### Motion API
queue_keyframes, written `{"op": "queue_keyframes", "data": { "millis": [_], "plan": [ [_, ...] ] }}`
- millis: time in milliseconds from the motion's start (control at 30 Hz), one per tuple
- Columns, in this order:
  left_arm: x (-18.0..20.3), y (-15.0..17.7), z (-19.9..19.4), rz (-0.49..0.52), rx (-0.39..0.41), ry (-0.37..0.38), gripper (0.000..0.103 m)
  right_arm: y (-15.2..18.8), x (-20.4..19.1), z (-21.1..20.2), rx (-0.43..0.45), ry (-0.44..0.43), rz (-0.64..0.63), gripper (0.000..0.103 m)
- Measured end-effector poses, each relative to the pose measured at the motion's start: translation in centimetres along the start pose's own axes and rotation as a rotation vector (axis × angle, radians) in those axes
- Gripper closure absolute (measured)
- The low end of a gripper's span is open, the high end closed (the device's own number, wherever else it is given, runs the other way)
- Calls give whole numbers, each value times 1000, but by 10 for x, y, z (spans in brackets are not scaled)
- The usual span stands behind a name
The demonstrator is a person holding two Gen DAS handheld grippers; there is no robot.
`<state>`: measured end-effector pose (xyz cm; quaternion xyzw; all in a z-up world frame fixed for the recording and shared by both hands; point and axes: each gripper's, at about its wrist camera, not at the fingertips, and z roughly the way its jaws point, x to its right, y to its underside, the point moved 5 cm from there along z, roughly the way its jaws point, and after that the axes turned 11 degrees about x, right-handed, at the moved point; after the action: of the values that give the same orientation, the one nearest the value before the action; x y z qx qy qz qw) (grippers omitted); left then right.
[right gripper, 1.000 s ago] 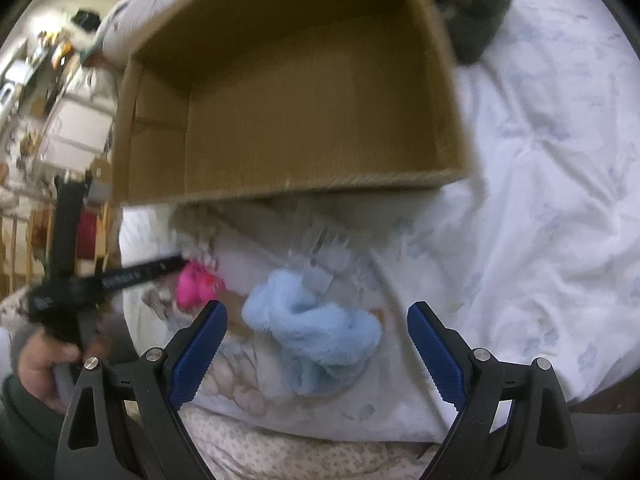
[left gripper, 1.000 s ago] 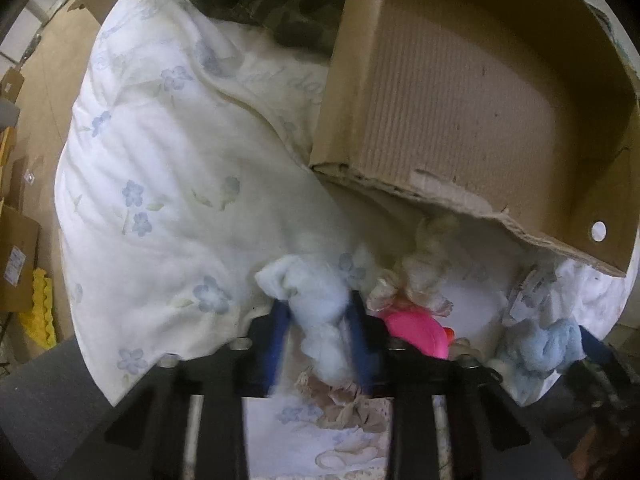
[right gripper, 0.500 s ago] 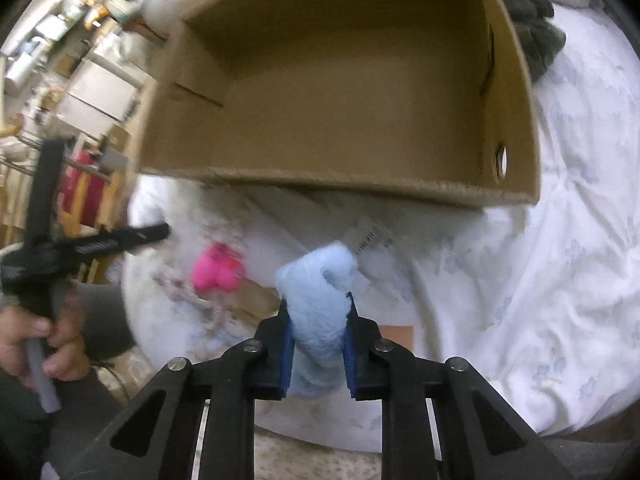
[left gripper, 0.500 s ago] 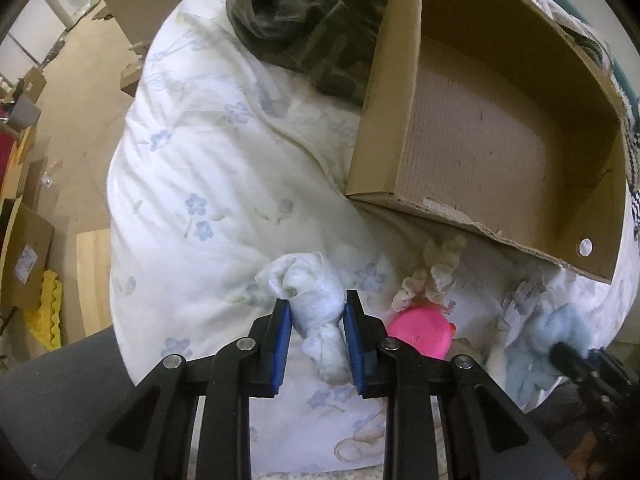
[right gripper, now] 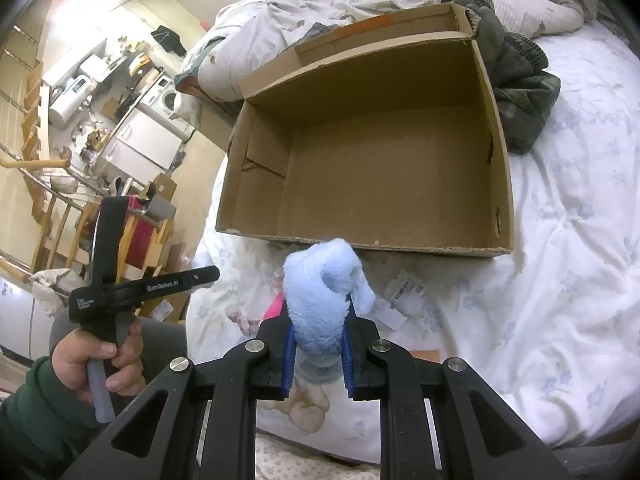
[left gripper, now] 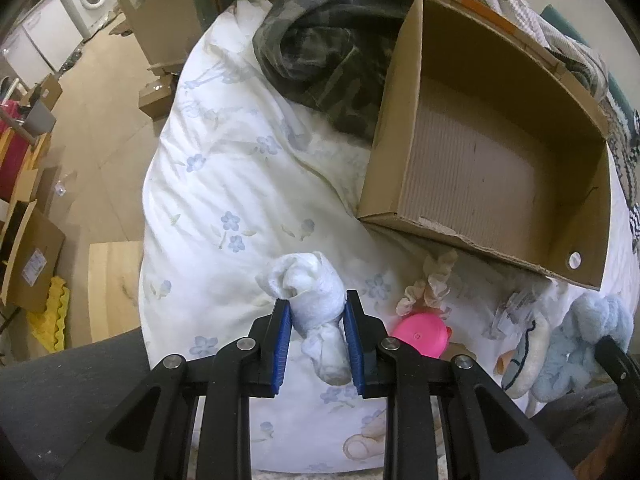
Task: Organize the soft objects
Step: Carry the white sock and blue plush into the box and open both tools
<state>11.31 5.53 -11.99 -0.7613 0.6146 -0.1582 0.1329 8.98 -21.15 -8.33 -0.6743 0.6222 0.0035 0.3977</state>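
Soft objects are lifted clear of the floral duvet. Left gripper is clamped on a rolled white sock, blue pads pressing both its sides. Right gripper is clamped on a light-blue plush toy, which stands up between its pads. Cardboard box, open and bare inside, sits on the duvet beyond both. A pink item and a cream scrunchie lie on the bedding near the box's front wall. Camouflage garment lies beside the box.
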Motion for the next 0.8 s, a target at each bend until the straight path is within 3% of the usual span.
{"op": "queue_keyframes", "data": {
  "millis": [133, 367, 600, 800],
  "plan": [
    [0, -1, -10, -17, 39, -11, 80, 1, -3, 1, 10, -9, -9, 82],
    [2, -20, -40, 0, 188, -44, 80, -6, -1, -18, 75, -58, 1, 82],
    [28, -50, -76, 69, 341, 22, 80, -30, 4, -32, 158, -34, 30, 82],
    [57, -73, -89, 138, 395, 60, 80, -60, 6, -37, 216, -36, 43, 82]
  ]
}}
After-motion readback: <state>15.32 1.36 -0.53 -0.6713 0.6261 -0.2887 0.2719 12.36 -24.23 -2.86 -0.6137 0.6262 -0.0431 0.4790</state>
